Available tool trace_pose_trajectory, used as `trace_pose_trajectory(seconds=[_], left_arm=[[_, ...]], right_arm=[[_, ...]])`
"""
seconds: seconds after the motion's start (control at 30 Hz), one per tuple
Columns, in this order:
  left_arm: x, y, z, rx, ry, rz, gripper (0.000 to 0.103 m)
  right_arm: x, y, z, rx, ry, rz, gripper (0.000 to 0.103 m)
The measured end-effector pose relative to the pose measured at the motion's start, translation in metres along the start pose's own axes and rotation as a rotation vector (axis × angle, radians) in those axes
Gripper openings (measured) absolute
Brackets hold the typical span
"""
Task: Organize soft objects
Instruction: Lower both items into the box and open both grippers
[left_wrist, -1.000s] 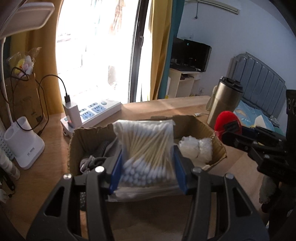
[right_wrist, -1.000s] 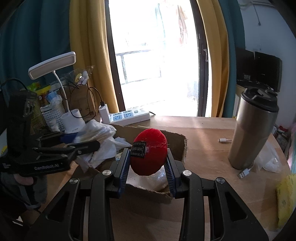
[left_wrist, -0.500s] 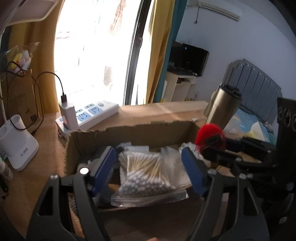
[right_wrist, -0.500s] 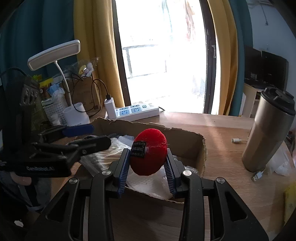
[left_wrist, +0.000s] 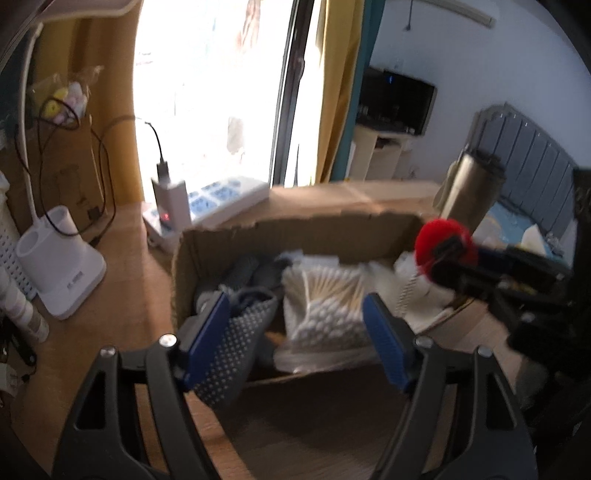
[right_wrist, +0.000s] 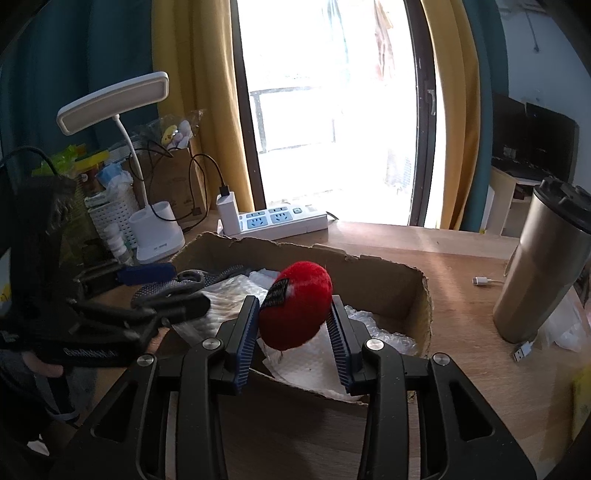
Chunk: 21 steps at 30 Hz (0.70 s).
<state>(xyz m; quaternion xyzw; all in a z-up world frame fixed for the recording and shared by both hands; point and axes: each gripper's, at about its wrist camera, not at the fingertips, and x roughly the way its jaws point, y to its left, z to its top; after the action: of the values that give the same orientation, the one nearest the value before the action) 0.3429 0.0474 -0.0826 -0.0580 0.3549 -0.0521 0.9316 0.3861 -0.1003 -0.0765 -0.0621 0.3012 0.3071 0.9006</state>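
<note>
An open cardboard box (left_wrist: 295, 236) (right_wrist: 388, 284) sits on the wooden desk. In it lie a clear bag of cotton swabs (left_wrist: 328, 306), a grey dotted glove (left_wrist: 240, 343) (right_wrist: 177, 286) hanging over the near wall, and white bubble wrap (right_wrist: 384, 336). My left gripper (left_wrist: 295, 332) is open and empty just above the box's near edge. My right gripper (right_wrist: 293, 332) holds a red plush ball (right_wrist: 295, 304) (left_wrist: 441, 240) over the box's right part; the jaws look slightly spread and the ball is tilted.
A steel tumbler (right_wrist: 543, 266) stands right of the box. A white power strip (right_wrist: 280, 221) with a charger lies behind it. A white desk lamp (right_wrist: 155, 236) and a basket of bottles (right_wrist: 110, 218) stand at the left. A USB cable (right_wrist: 487, 281) lies on the desk.
My left gripper opened and let the cotton swab bag drop into the box, then drew back. My right gripper moved the red ball over the box and its jaws loosened.
</note>
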Motion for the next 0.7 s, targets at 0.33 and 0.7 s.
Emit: trace_pose_trajectory(seconds=[0.33,0.7], left_arm=[[0.021,-0.016,0.000,0.046,0.041,0.024,0.076],[-0.014,-0.011,0.005,0.019,-0.037,-0.015,0.076]], right_arm=[[0.006,-0.002,-0.004,0.001,0.018,-0.016,0.055],[-0.009,0.008,-0.001,-0.008,0.000,-0.037,0.055]])
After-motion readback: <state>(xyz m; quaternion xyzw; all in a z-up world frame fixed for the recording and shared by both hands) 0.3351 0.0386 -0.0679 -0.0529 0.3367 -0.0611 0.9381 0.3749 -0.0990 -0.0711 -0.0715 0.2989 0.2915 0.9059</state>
